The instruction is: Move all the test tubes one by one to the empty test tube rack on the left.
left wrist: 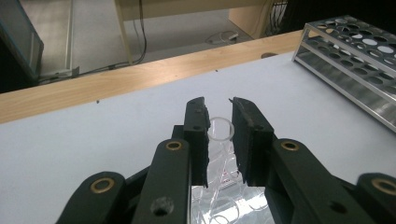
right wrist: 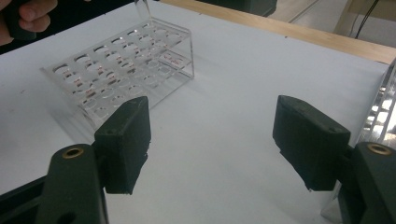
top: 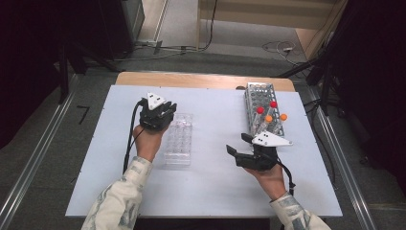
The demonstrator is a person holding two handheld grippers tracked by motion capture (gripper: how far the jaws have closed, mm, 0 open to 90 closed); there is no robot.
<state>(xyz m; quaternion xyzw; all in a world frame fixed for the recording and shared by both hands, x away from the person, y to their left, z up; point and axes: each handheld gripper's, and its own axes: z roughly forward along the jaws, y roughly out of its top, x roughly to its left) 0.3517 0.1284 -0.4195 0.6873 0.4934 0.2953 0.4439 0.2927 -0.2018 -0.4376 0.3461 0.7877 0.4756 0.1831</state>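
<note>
Between the nearly closed jaws of our left gripper point(left wrist: 219, 135) sits a clear glass tube point(left wrist: 220, 130): we see its round open rim and see-through wall, with each black jaw just beside it, though we cannot tell whether they press on it. The tube stands upright over the far end of a clear plastic rack point(top: 178, 140), whose rows of round holes show through its transparent walls. That rack lies on the white table point(top: 210, 191), left of the middle, its long side running from the near edge toward the far edge.

Our right gripper point(right wrist: 212, 140) has its jaws spread wide with nothing between them, hovering above bare table near the right edge. Just beyond it, toward the far right corner, stands a metal rack point(top: 261, 93) holding tubes with red caps point(top: 260, 110) and orange caps point(top: 283, 116).
</note>
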